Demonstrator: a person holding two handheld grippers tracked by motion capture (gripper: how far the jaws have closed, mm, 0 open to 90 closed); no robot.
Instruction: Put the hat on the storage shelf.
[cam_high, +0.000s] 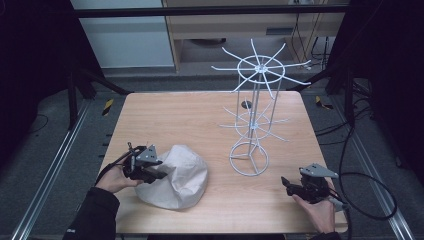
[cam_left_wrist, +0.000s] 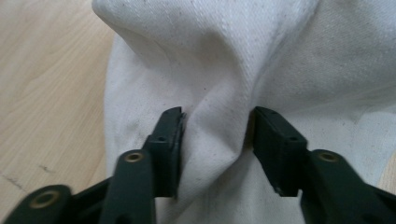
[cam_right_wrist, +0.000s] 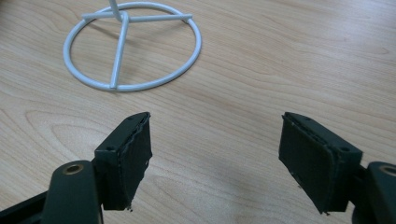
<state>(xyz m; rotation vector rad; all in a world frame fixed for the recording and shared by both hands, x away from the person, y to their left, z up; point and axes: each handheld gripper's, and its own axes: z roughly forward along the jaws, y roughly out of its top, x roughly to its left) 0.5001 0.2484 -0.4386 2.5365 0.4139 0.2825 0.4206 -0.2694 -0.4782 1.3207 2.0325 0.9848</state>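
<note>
Two hand-held grippers at a wooden worktop with a white cloth and a wire rack.

High view: the left gripper (cam_high: 159, 174) meets the crumpled cloth (cam_high: 182, 177) at near left; the white wire rack (cam_high: 252, 112) stands right of centre; the right gripper (cam_high: 286, 183) rests at near right, apart from the rack. Left gripper view: the left gripper (cam_left_wrist: 217, 140) pinches a raised fold of cloth (cam_left_wrist: 243, 60) between its jaws. Right gripper view: the right gripper (cam_right_wrist: 215, 158) gapes wide and empty over the worktop (cam_right_wrist: 289, 60), the rack's ring base (cam_right_wrist: 133, 44) beyond.
</note>
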